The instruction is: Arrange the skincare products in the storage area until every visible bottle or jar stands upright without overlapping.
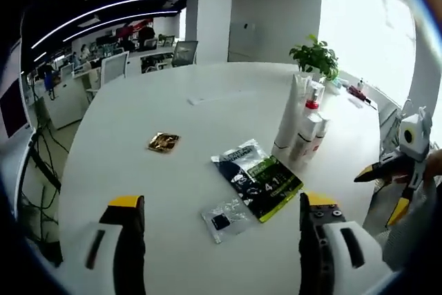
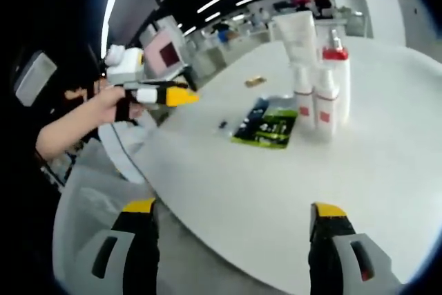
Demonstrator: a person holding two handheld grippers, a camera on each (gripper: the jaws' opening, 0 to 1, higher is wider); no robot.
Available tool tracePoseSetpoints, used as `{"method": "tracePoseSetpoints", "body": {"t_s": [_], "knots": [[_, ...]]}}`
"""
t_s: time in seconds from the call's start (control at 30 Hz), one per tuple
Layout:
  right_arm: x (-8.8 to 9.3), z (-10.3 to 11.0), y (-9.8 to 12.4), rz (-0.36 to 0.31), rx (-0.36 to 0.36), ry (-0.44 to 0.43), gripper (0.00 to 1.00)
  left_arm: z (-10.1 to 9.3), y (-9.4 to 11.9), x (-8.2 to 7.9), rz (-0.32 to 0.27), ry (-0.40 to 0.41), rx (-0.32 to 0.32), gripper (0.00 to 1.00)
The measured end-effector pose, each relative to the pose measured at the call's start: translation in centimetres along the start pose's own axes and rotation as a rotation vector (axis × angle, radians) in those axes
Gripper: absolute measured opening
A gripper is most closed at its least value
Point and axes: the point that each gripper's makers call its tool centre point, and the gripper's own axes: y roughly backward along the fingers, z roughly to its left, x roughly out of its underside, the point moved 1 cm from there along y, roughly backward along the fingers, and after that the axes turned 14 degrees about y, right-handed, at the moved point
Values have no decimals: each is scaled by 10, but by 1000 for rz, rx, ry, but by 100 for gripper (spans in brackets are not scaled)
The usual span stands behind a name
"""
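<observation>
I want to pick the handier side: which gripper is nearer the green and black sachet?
Left, probably. The left gripper hovers open just before the green and black sachet; the right gripper hangs open off the table edge, farther back.

bench [image 1: 173, 112]: white, rounded
standing on it: white tube [image 1: 291, 119], red-capped bottles [image 1: 309, 129], potted plant [image 1: 316, 60]
lying flat: dark-green packet [image 1: 257, 179], clear sachet [image 1: 225, 220], gold wrapper [image 1: 164, 142]

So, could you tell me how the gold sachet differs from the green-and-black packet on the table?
The gold sachet is small, shiny and plain; the green-and-black packet is much larger and printed. The gold sachet lies alone toward the table's middle; the green-and-black packet lies close to the upright white bottles. Both lie flat on the white table.
</observation>
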Motion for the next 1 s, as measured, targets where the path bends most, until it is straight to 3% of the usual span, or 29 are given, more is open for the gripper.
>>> {"method": "tracePoseSetpoints", "body": {"t_s": [0.27, 0.6, 0.9, 1.0], "knots": [[2, 0, 1, 5, 1, -19, 93, 25, -33, -1, 46, -2, -41, 83], [2, -7, 2, -5, 26, -62, 93, 58, -66, -22, 28, 35, -99, 87], [1, -14, 3, -19, 51, -72, 93, 83, -106, -32, 22, 96, -131, 81], [1, -16, 4, -24, 58, -88, 93, 88, -116, -34, 21, 74, -148, 80]]}}
